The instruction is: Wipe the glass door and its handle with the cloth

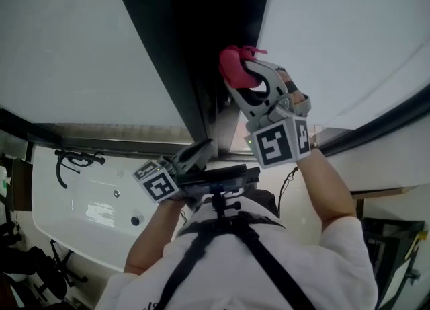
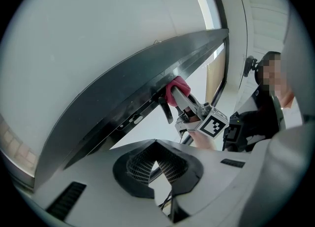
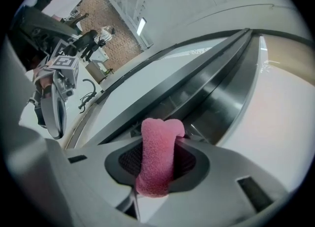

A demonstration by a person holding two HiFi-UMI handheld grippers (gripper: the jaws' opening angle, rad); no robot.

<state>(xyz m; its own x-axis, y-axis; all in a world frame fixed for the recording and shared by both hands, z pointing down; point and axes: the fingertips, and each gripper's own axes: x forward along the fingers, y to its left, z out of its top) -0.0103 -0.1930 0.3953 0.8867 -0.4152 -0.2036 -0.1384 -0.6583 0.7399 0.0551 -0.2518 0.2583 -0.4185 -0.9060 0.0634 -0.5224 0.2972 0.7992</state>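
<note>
Head view: above person's chest (image 1: pixel 235 261), facing dark door frame (image 1: pixel 201 60). Left gripper view: low, set back, looks up along frame toward right tool (image 2: pixel 176 95). Right gripper view: close on frame, cloth (image 3: pixel 157 157) in foreground, left tool (image 3: pixel 53 113) upper left. All three share frame.

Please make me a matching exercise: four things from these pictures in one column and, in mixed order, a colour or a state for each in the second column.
Column one:
1. cloth
2. left claw
3. right claw
4. door frame

Column two:
A. shut, with nothing between
B. black
C. pink
D. shut on something soft

Right pairs: 1-C, 2-A, 3-D, 4-B.
</note>
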